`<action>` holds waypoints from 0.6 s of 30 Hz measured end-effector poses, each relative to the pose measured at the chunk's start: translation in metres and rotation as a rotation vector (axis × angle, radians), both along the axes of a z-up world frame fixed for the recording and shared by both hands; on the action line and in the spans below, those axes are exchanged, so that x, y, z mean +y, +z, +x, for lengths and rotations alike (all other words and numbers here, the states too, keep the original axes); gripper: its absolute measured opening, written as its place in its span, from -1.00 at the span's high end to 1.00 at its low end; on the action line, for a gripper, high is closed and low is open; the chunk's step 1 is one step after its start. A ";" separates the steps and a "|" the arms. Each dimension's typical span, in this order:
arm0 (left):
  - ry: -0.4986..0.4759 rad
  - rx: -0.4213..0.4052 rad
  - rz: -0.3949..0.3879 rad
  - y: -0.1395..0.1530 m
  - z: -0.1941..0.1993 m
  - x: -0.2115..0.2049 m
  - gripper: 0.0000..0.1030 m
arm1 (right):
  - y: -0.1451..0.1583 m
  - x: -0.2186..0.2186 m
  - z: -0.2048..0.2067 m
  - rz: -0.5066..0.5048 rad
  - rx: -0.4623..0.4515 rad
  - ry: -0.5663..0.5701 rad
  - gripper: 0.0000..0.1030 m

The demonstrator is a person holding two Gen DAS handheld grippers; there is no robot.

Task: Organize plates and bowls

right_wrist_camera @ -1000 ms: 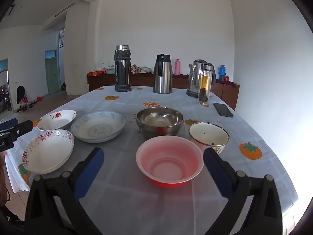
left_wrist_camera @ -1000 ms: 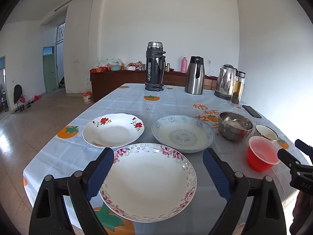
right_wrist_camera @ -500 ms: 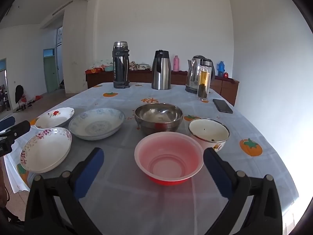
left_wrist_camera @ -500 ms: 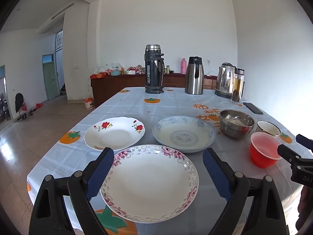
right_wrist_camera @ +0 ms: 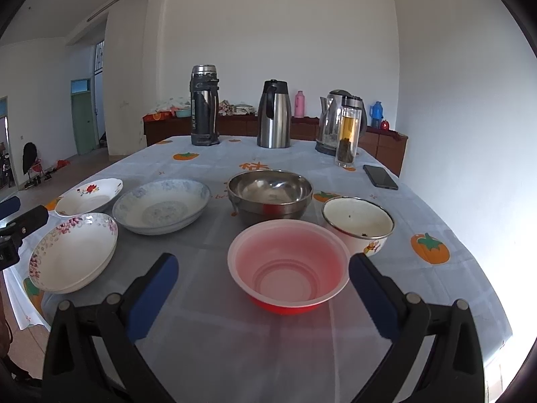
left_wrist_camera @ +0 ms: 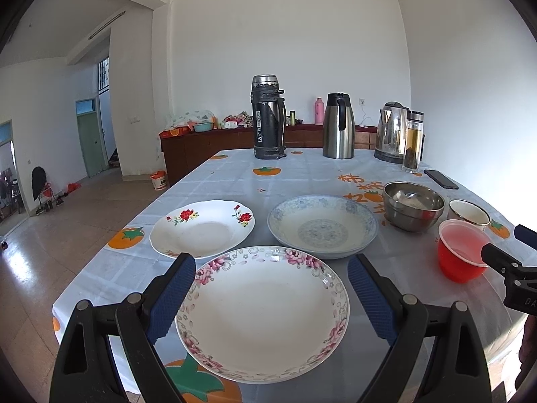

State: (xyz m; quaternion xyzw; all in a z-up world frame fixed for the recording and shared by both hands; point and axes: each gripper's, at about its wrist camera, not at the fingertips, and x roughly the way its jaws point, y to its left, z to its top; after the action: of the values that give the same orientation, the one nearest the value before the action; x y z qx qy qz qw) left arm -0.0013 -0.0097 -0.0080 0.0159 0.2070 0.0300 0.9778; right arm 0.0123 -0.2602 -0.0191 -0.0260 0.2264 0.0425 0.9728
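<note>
My left gripper [left_wrist_camera: 270, 294] is open and empty, its jaws standing either side of a pink-flowered plate [left_wrist_camera: 263, 314] without touching it. Behind it lie a red-flowered plate [left_wrist_camera: 201, 228] and a blue-patterned plate [left_wrist_camera: 322, 225]. My right gripper [right_wrist_camera: 263, 294] is open and empty, its jaws either side of a red plastic bowl [right_wrist_camera: 288, 265]. Behind that are a steel bowl [right_wrist_camera: 270, 193] and a white enamel bowl [right_wrist_camera: 357, 223]. The three plates also show in the right wrist view: pink-flowered [right_wrist_camera: 72, 257], blue-patterned [right_wrist_camera: 161, 206], red-flowered [right_wrist_camera: 89, 196].
At the table's far end stand a black thermos [left_wrist_camera: 268, 117], a steel jug [left_wrist_camera: 338, 126], a kettle [left_wrist_camera: 391, 132] and a glass tea bottle [left_wrist_camera: 413, 142]. A phone [right_wrist_camera: 380, 177] lies at the right. The table's [right_wrist_camera: 214, 336] near edge is close below both grippers.
Both grippers have drawn back and risen slightly, so the dishes sit a little lower and farther in view. Nothing was touched or moved; both grippers stay open.
</note>
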 end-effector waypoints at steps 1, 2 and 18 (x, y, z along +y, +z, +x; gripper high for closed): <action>0.001 -0.001 0.003 0.000 0.000 -0.002 -0.82 | 0.000 0.000 0.000 0.002 0.000 -0.001 -1.00; 0.001 -0.003 0.004 0.001 0.000 -0.002 -0.82 | 0.000 -0.001 -0.001 0.003 0.000 -0.002 -1.00; 0.003 -0.014 0.010 0.003 -0.001 -0.001 -0.82 | 0.001 -0.002 -0.001 0.003 0.005 0.000 -1.00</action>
State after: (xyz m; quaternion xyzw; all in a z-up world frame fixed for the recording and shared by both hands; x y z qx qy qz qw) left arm -0.0024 -0.0108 -0.0049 0.0202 0.2001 0.0327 0.9790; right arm 0.0115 -0.2618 -0.0184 -0.0243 0.2288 0.0431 0.9722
